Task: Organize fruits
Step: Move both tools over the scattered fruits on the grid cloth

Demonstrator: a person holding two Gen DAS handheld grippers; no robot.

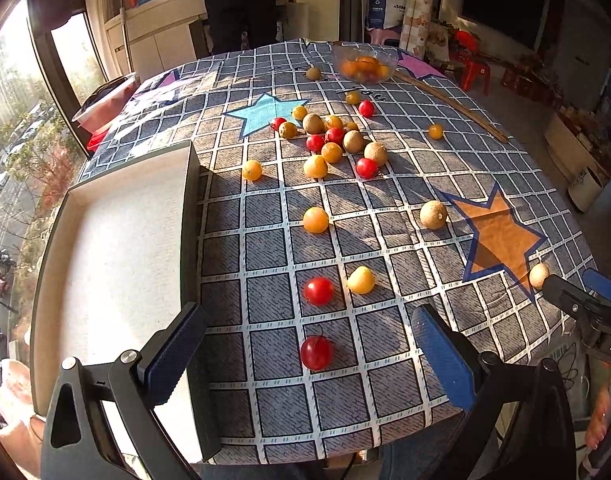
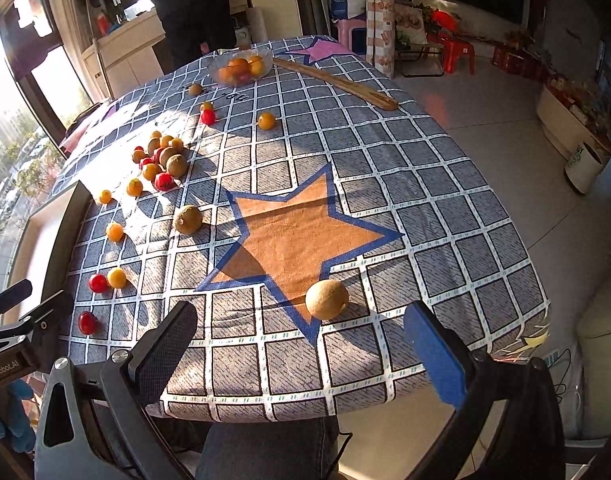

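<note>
Left gripper (image 1: 309, 354) jaws spread wide around a red cherry tomato (image 1: 316, 352) on the checked tablecloth (image 1: 265, 240); an empty tray (image 1: 117, 248) lies just left. Right gripper (image 2: 301, 354) gapes near a brown longan (image 2: 326, 299). Farther off, scattered fruit (image 1: 331, 140) and a glass bowl (image 1: 364, 65).

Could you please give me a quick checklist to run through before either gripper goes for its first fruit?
1. Left gripper open and empty: ok.
2. Right gripper open and empty: ok.
3. Nearest red fruit lies between the left fingers' line, nothing crowding it: ok.
4. Brown round fruit sits alone ahead of the right gripper, on the orange star's tip: ok.
5. White tray has bare room for fruit: ok.
6. Whether the fruit will roll on the cloth: cannot tell.
</note>
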